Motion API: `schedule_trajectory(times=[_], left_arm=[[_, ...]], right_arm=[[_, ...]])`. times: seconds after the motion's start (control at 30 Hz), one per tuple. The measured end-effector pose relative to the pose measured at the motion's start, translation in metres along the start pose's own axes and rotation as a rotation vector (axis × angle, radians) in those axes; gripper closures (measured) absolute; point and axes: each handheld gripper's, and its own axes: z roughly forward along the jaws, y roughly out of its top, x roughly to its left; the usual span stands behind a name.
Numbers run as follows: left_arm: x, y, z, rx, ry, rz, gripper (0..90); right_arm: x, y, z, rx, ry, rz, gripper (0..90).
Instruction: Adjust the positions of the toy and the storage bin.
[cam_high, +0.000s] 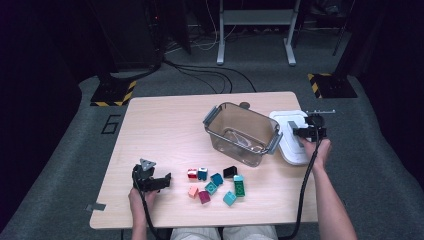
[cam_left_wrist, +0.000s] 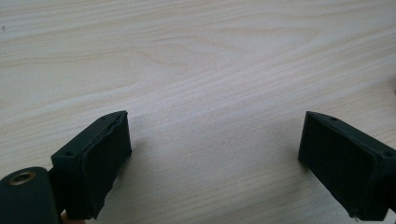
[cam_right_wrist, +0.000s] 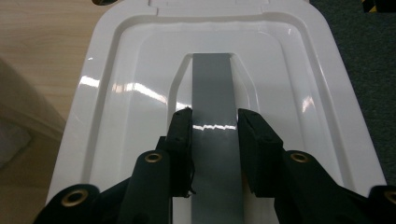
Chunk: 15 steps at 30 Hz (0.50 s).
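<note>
A: What is around your grippers, from the biggest thing down?

B: The wooden table (cam_high: 165, 125) lies under both of your hands. Next is the clear plastic box (cam_high: 242, 132), which stands just to the left of your right gripper (cam_high: 309, 132) and well ahead and to the right of your left gripper (cam_high: 150, 179). Its grey latches stick out at two ends.

A: And the white lid?

B: The white lid (cam_right_wrist: 130, 112) lies flat directly under your right gripper, close beside the box. The grey handle (cam_right_wrist: 212, 88) runs along the middle of the lid, straight away from the jaws. Your right gripper is closed on this handle: one black pad presses on each long side of it.

A: Is the lid lifted from the table?

B: From the high view I think it rests on the table edge, but the picture is too small there to be sure.

A: What about your left gripper?

B: Its jaws stand wide apart, and between them there is only bare wood. It holds nothing.

A: And the small things?

B: The coloured blocks (cam_high: 216, 186) lie in a loose group on the table, near the right of your left gripper. They are red, teal, black, green, pink and magenta. None of them touches a jaw.
</note>
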Motion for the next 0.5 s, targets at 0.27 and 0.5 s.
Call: schedule_trajectory(times=[0.27, 0.5], left_arm=[[0.0, 0.0, 0.0, -0.006, 0.003, -0.001, 9.0], [0.0, 0.0, 0.0, -0.006, 0.003, -0.001, 9.0]], right_arm=[[0.005, -0.006, 0.014, 0.023, 0.028, 0.047, 66.8], [0.008, -0.012, 0.025, 0.043, 0.02, 0.059, 66.6]])
